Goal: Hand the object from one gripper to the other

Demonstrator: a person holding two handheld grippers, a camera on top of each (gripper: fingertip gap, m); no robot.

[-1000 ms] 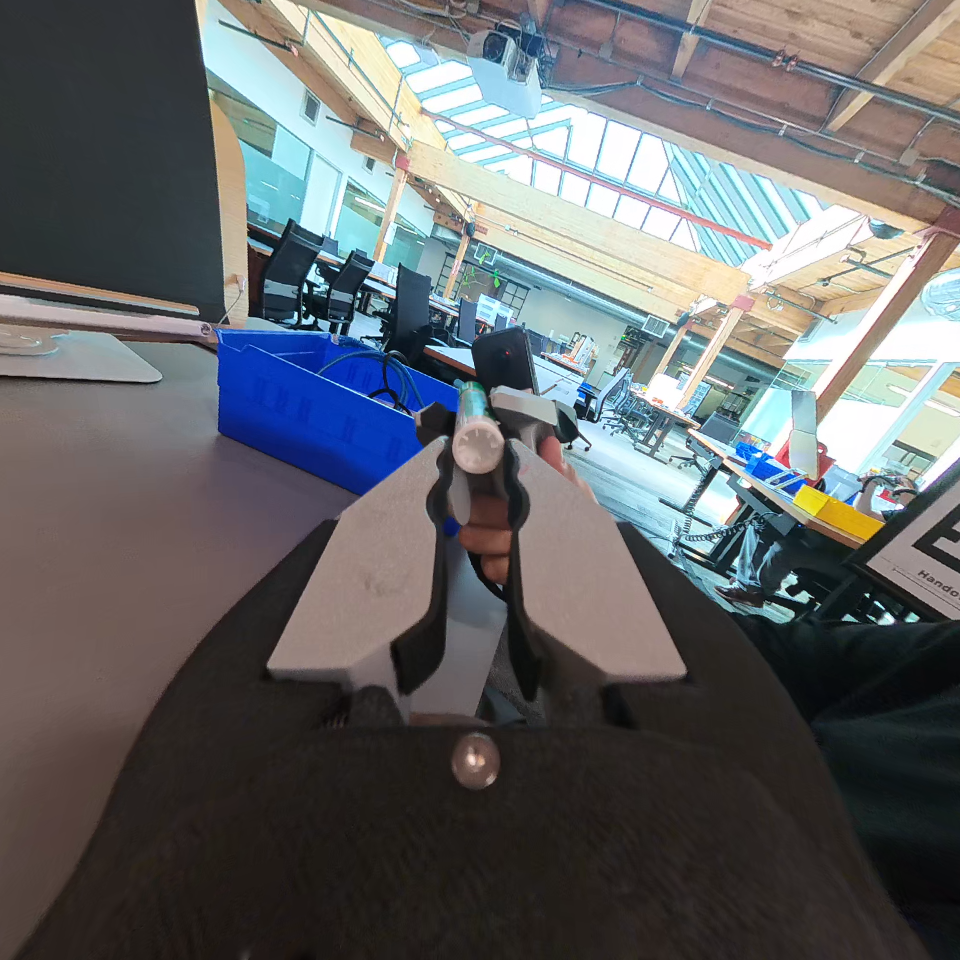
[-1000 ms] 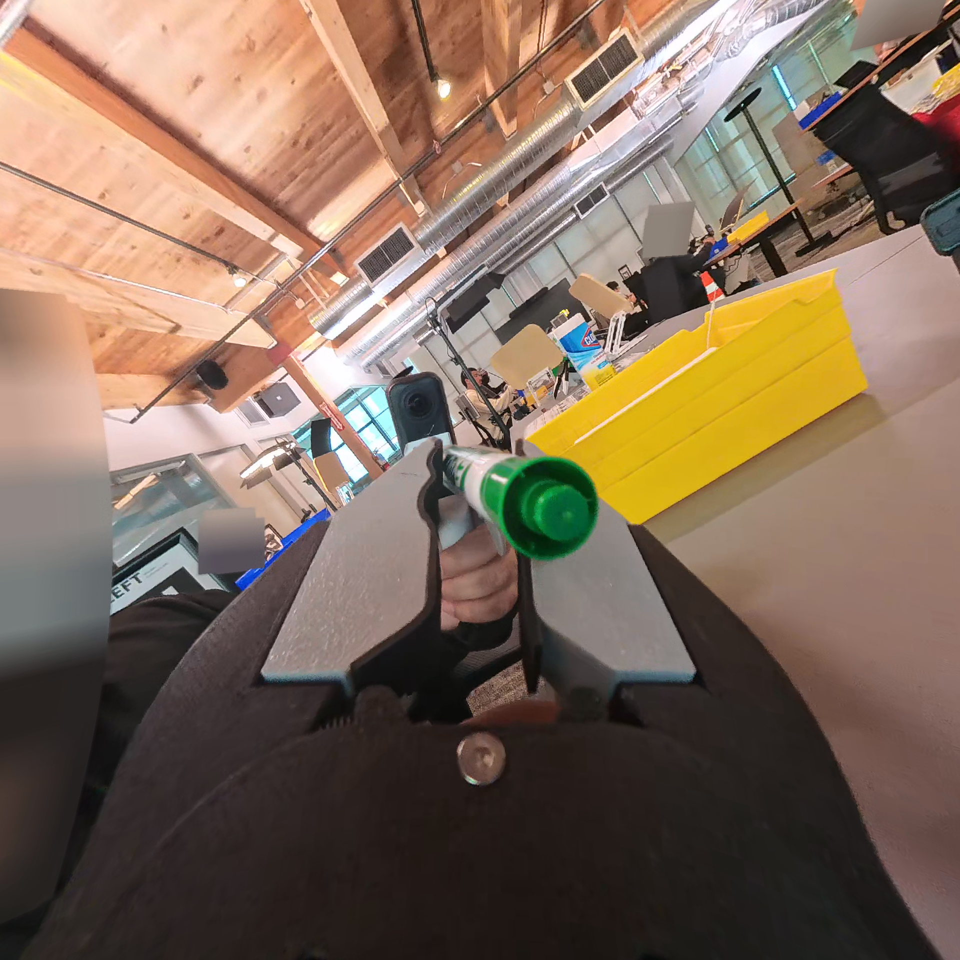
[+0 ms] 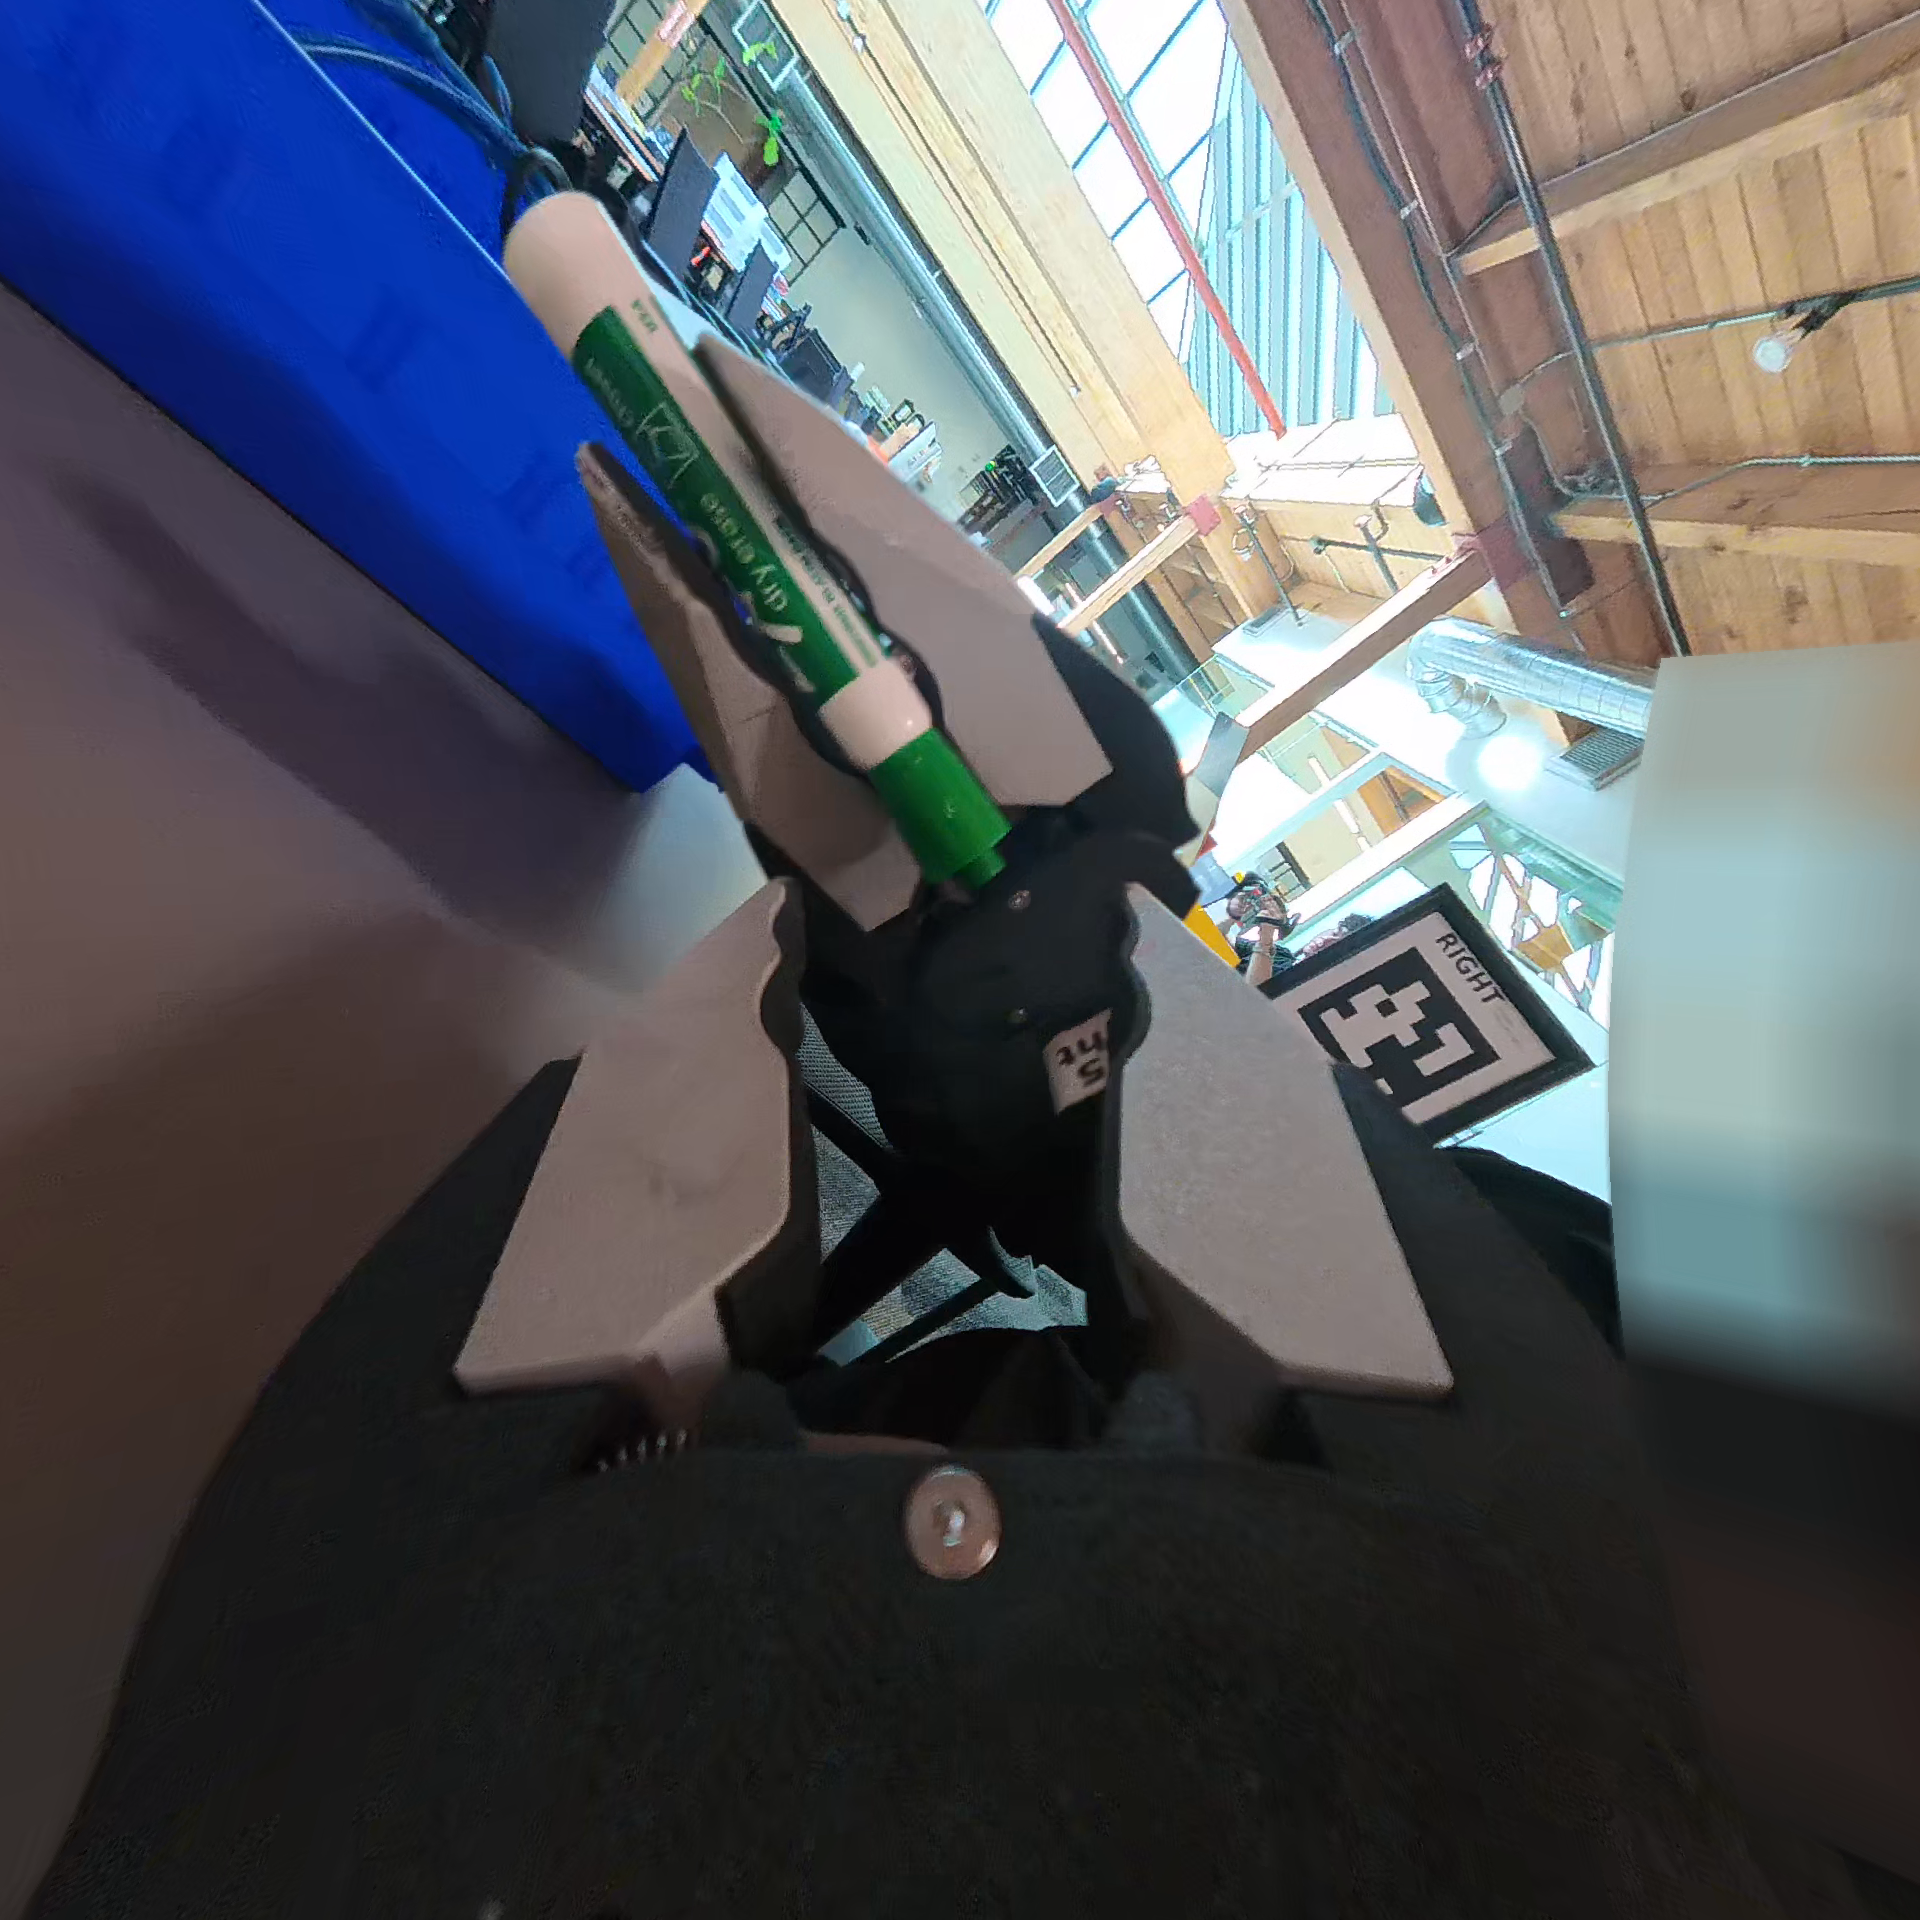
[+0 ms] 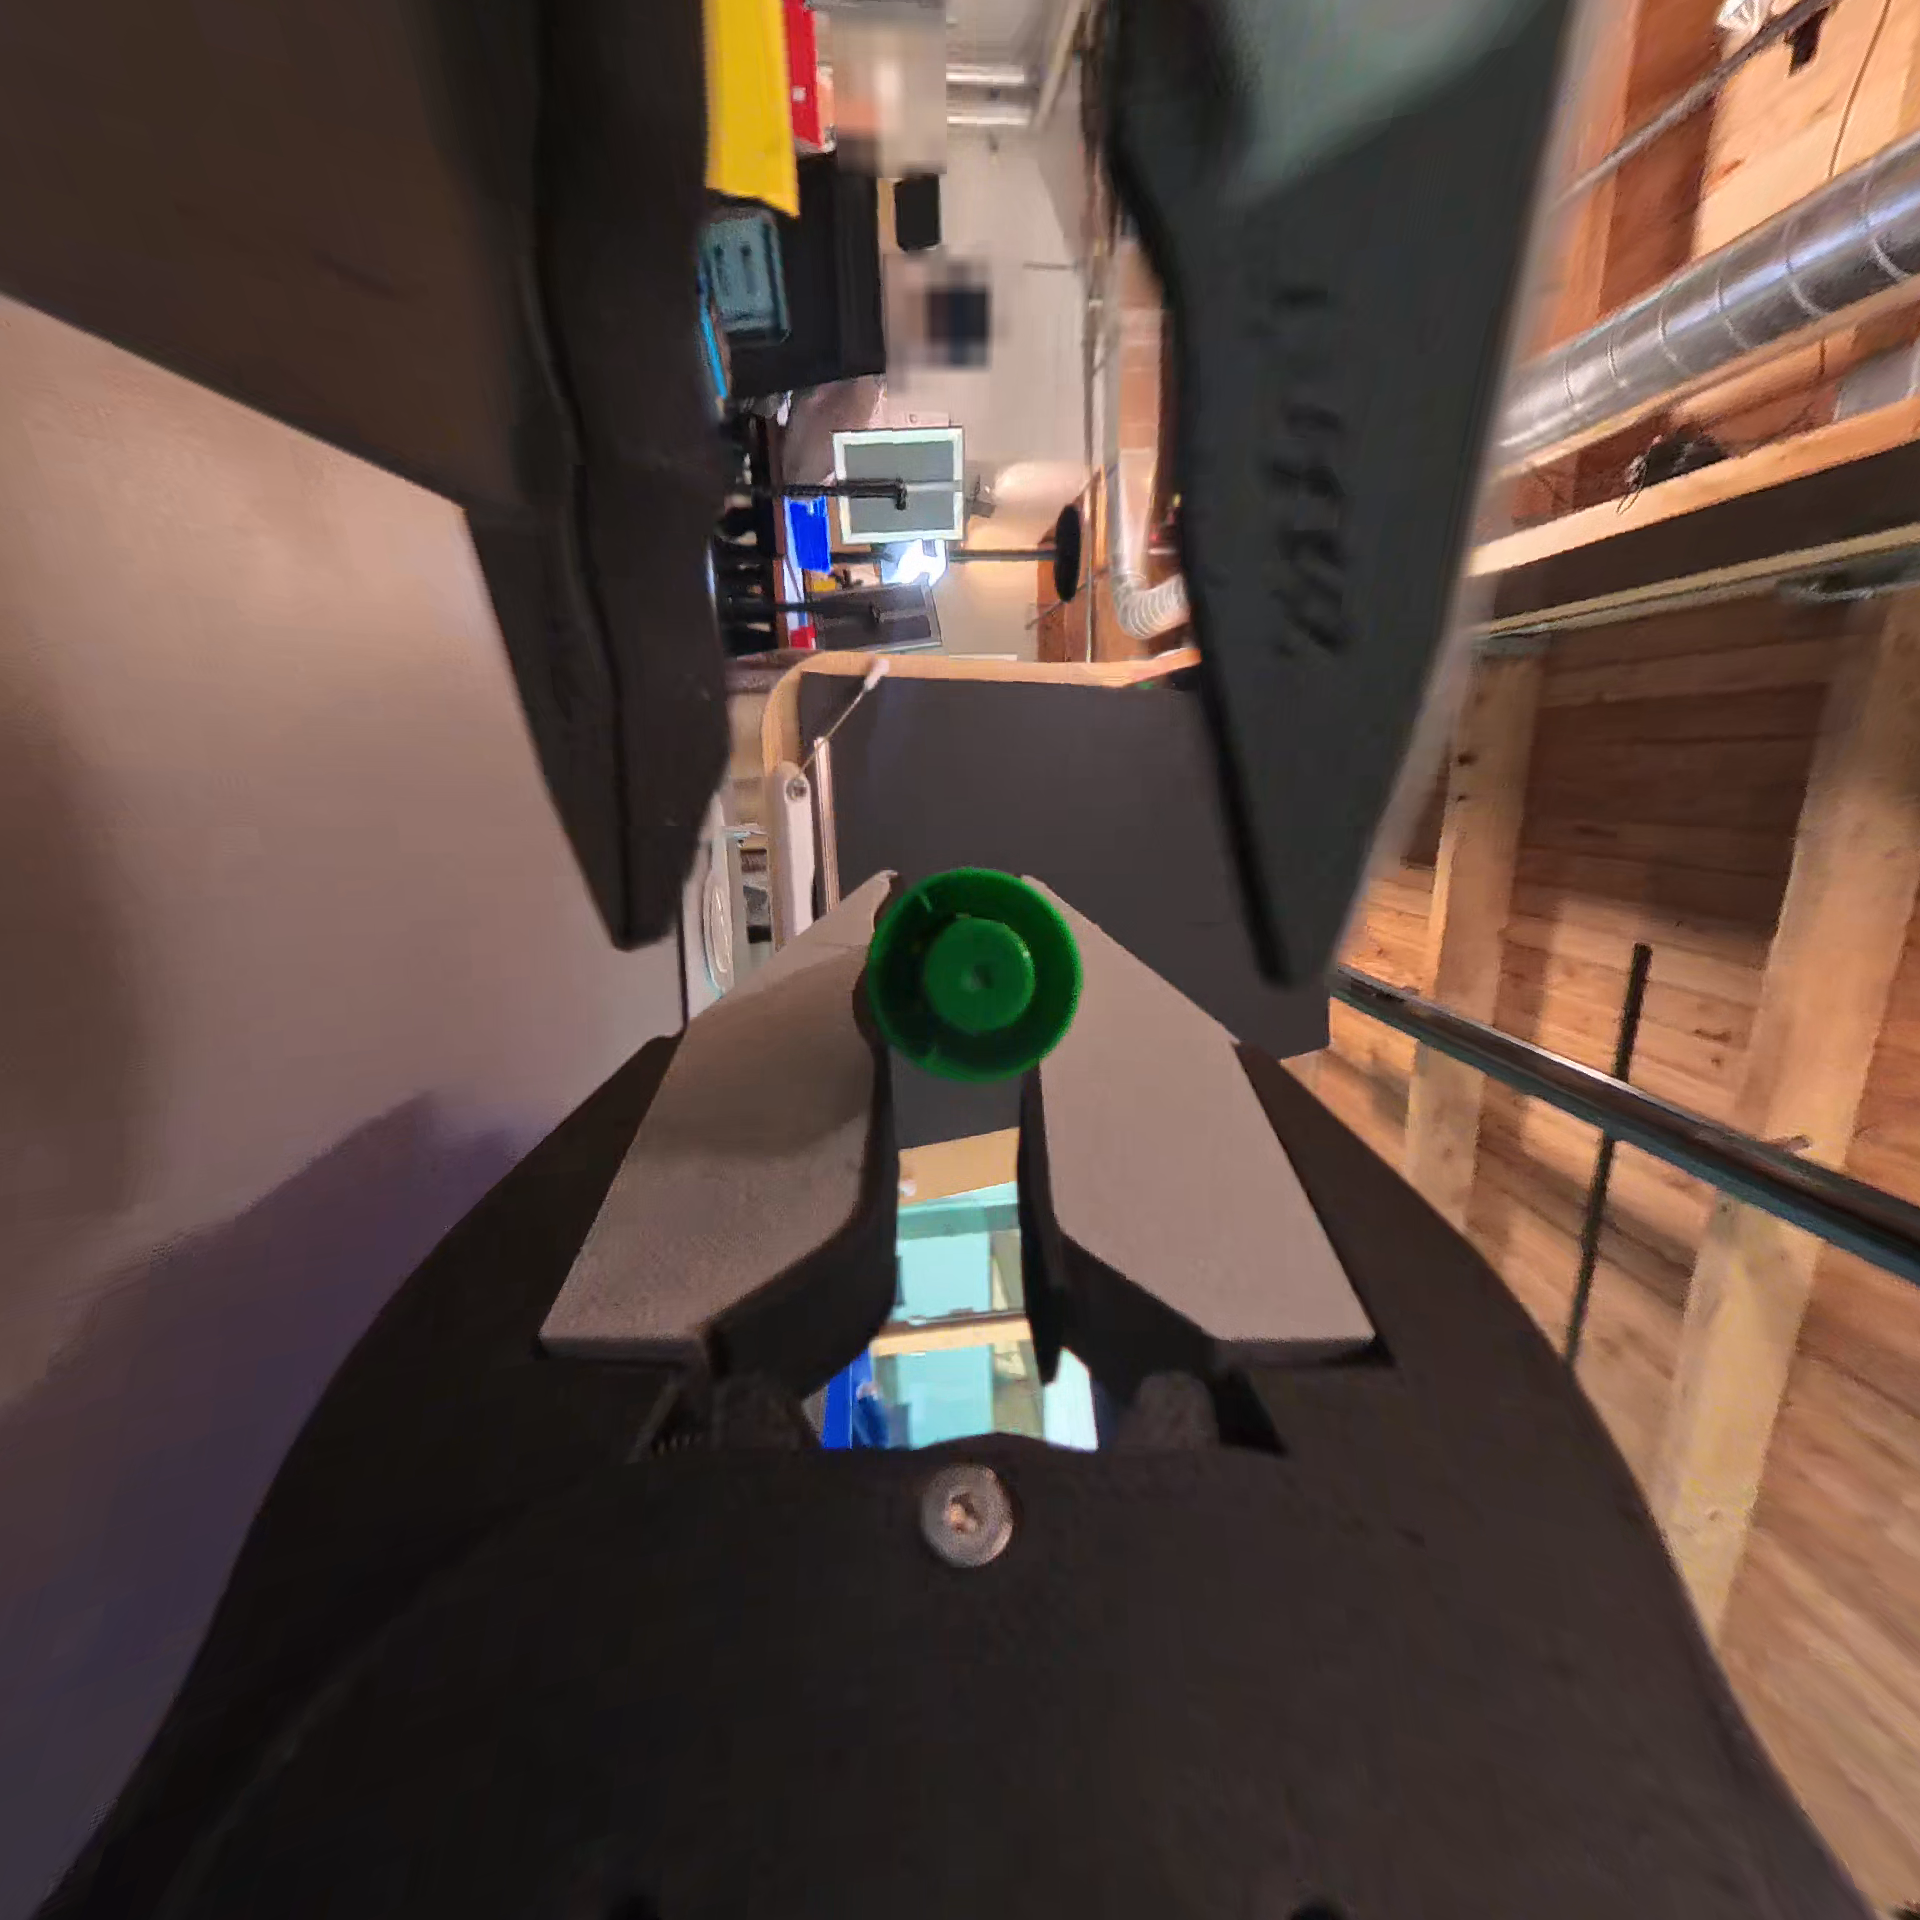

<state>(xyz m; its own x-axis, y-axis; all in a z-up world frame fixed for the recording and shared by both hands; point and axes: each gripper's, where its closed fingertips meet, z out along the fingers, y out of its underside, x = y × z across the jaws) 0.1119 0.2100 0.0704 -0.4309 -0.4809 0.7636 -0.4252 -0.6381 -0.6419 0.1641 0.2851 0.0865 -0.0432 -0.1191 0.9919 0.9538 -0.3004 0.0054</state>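
Observation:
A green dry-erase marker (image 3: 727,540) with a green cap is clamped between the fingers of my right gripper (image 3: 649,405). In the right wrist view the cap (image 4: 971,977) points straight at the camera, and my right gripper (image 4: 966,894) is shut on the barrel. My left gripper (image 3: 961,935) is open wide and holds nothing. The marker's cap end and the right gripper's black body sit between its spread fingertips without touching them. In the right wrist view the left gripper's two dark fingers (image 4: 1299,520) hang in from the top on either side of the marker.
A blue bin (image 3: 260,312) stands on the grey table (image 3: 208,831) at the left. A black-and-white tag board (image 3: 1423,1018) is at the right. A dark panel (image 4: 1018,810) and a yellow bin (image 4: 748,104) lie beyond the right gripper. Some 9 centimetres of space lies between my two pairs of fingers.
My left gripper has opened and let go of the marker, which it gripped at its white end a second ago. The right gripper keeps hold. Both views have rolled strongly.

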